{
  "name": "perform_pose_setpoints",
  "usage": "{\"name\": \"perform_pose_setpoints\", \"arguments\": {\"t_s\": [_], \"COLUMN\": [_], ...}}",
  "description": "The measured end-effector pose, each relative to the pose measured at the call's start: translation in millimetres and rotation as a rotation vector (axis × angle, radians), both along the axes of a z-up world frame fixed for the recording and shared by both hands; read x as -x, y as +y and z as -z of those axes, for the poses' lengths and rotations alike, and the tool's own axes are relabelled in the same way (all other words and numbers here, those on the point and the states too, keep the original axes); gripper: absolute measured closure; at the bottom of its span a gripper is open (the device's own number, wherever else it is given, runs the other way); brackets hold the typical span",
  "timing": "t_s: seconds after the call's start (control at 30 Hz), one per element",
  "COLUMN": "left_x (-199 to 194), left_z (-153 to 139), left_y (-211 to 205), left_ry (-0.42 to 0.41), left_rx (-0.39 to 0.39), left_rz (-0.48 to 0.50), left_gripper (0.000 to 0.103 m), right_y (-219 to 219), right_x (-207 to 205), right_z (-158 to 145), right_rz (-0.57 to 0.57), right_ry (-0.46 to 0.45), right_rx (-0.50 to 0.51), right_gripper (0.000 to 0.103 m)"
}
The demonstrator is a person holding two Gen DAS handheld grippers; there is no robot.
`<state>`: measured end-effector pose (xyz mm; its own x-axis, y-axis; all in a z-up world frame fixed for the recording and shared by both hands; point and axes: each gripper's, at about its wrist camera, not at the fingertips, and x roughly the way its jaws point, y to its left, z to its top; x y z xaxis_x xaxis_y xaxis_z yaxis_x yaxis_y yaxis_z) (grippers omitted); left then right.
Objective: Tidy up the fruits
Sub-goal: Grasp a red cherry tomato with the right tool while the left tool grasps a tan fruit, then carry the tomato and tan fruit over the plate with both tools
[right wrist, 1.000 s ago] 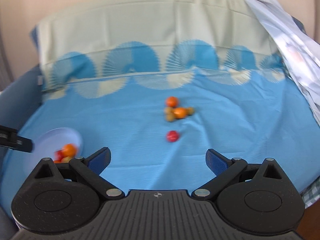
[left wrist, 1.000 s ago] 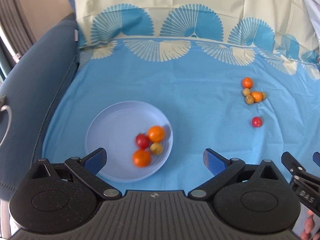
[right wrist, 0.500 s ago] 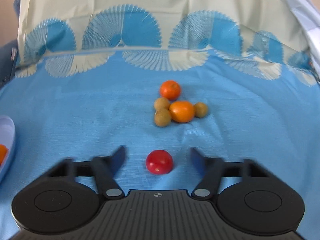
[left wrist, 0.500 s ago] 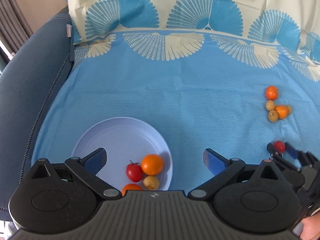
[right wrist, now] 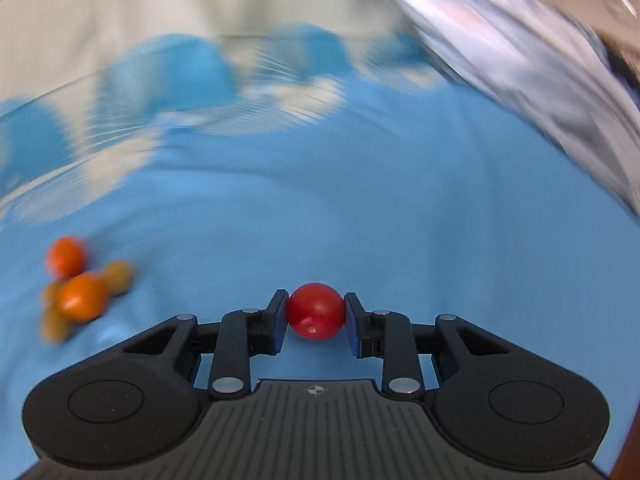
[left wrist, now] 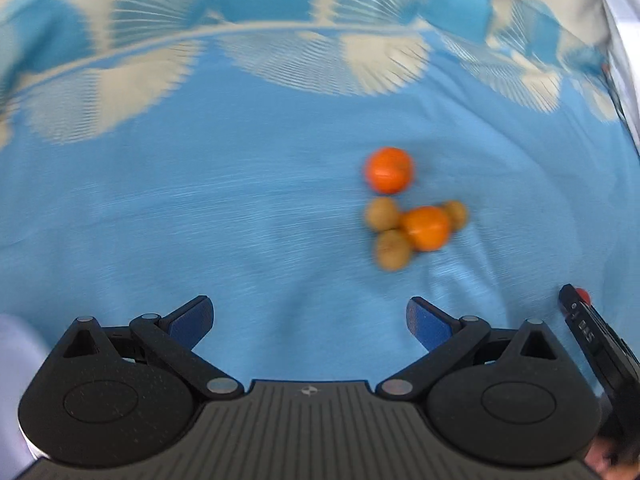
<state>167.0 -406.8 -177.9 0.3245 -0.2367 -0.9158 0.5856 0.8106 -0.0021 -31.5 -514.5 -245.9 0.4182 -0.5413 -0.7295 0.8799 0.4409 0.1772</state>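
My right gripper (right wrist: 316, 318) is shut on a red cherry tomato (right wrist: 316, 316), held between its blue pads just above the blue cloth. To its left lies a blurred cluster of two oranges (right wrist: 82, 296) and small brown fruits. In the left wrist view my left gripper (left wrist: 310, 316) is open and empty, with the same cluster ahead and to the right: an orange (left wrist: 388, 170), a second orange (left wrist: 426, 227) and brown fruits (left wrist: 392, 249). The right gripper (left wrist: 576, 300) with the tomato shows at the right edge. The plate's rim (left wrist: 16, 344) peeks in at lower left.
A blue cloth with white fan patterns (left wrist: 240, 200) covers the surface. A cream cushion stands behind it (right wrist: 160, 20). A pale striped fabric (right wrist: 540, 80) drapes at the right.
My right gripper has shut on the red tomato and swung right, so the fruit cluster now sits at its left. My left gripper has moved right, away from the plate, toward the cluster.
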Motion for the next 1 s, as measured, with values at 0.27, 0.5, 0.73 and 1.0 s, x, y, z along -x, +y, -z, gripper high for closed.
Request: {"name": "perform_pose_setpoints", "arguments": {"t_s": [0.27,0.5,0.73,1.0], "left_x": [-11.9,-6.5,28.4,96.5], "left_z": [32.7,11.8,-57.7,-137.0], "left_y": [-40.5,-29.7,58.7,209.1], "left_ry": [-0.004,-0.028,-0.113,-0.184], "left_rx": [-0.014,0.016,0.015,-0.019], "left_rz": [0.051,0.097,0.026,-0.103], "left_gripper": [0.020,0.075,0.075,0.075], "right_y": [-0.2,1.8,25.0,122.2], "right_x": [-7.6,-7.9,-4.5,36.3], "right_z": [2.8,-1.5,-24.4,-121.6], "right_rz": [-0.032,-0.046,-0.147,-0.407], "right_ry": [0.010,-0.010,-0.092,-0.219], "right_rx": [0.027,0.031,0.118,0.069], "right_gripper": [0.072,0.072,0.072,0.072]}}
